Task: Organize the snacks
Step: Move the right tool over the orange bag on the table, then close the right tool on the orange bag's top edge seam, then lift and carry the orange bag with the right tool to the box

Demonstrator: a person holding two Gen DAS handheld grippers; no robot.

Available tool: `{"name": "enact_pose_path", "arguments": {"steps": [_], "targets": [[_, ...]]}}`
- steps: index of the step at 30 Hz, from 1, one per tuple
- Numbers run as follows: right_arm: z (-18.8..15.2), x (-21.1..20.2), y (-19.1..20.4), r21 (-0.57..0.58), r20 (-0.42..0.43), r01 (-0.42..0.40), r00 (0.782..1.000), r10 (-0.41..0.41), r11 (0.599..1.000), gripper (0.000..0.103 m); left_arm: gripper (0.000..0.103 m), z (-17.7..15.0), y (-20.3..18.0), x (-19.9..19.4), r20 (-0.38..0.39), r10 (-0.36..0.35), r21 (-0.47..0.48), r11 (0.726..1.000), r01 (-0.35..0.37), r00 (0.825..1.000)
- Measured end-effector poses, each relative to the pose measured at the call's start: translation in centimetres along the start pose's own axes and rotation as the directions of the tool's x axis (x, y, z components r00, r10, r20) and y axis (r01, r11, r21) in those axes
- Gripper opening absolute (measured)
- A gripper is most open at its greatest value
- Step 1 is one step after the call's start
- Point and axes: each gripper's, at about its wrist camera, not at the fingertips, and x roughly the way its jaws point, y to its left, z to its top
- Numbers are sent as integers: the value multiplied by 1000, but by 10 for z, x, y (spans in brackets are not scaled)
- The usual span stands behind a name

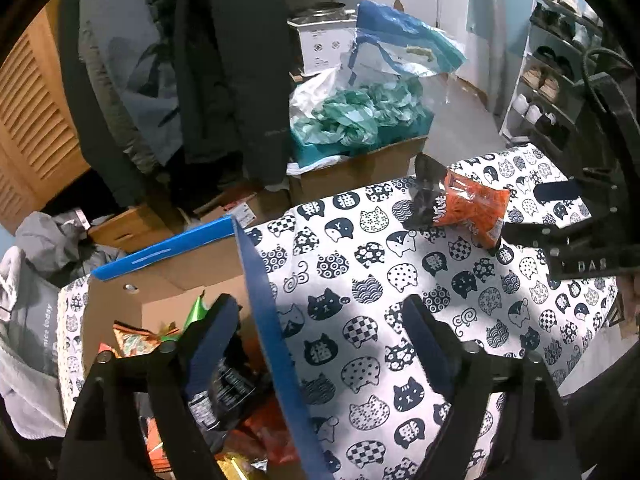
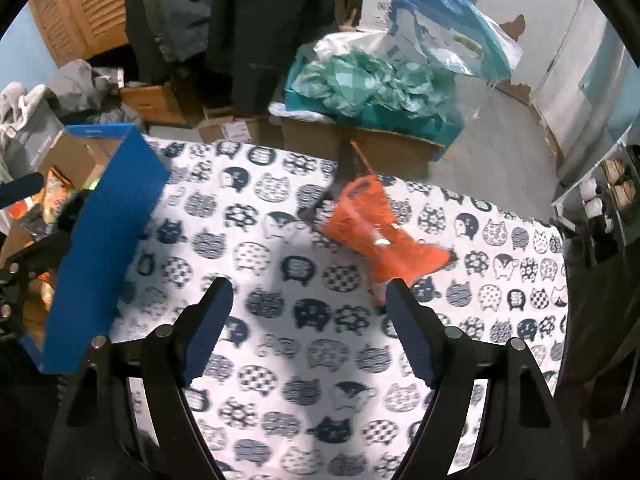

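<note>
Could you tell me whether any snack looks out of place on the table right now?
Yes: one orange snack bag lies alone, askew, on the cat-print tablecloth, while the other snacks sit inside the cardboard box.

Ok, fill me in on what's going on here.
A person is sorting snacks with a gripper in each hand. The left gripper is open and empty over the edge of the box, which already holds snack packets. The right gripper is open and empty near the orange snack bag lying on the cat-print cloth.
</note>
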Motion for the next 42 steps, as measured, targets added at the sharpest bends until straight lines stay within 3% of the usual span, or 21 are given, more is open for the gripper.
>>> {"name": "enact_pose_path", "arguments": {"steps": [19, 35, 38, 40, 42], "targets": [[30, 87, -35, -220, -134, -6, 991, -24, 976, 78, 87, 38, -33, 91, -131, -12, 64, 998, 20, 991], [26, 142, -42, -202, -197, -39, 980, -2, 979, 77, 87, 38, -44, 131, -198, -21, 75, 997, 37, 980], [21, 146, -45, -175, -222, -49, 975, 9, 983, 60, 87, 36, -42, 131, -202, -20, 69, 997, 35, 979], [18, 146, -46, -165, -219, -29, 976, -8, 986, 40, 87, 35, -40, 130, -196, -20, 61, 998, 33, 980], [15, 142, -49, -122, -216, -36, 976, 9, 992, 38, 87, 34, -37, 127, -191, -21, 53, 998, 32, 981]]}}
